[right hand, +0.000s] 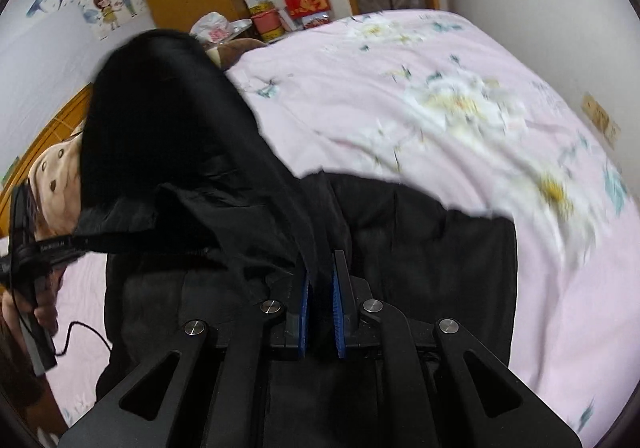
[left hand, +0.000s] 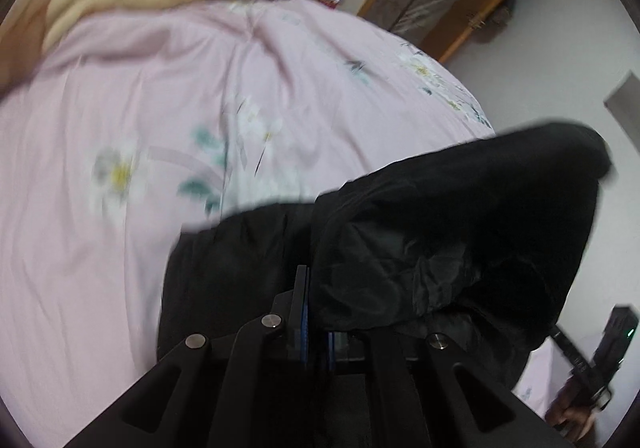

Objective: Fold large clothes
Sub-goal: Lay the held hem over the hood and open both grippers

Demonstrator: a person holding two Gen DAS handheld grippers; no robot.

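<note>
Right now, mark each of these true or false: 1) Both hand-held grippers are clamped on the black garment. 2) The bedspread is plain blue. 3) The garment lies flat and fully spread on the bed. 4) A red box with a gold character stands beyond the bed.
1) True. The left hand-held gripper and the right hand-held gripper each pinch the black garment.
2) False. The bedspread is pink with a flower print.
3) False. Part of it is lifted, bunched above the grippers.
4) True. The red box stands among other items by the wall.
</note>
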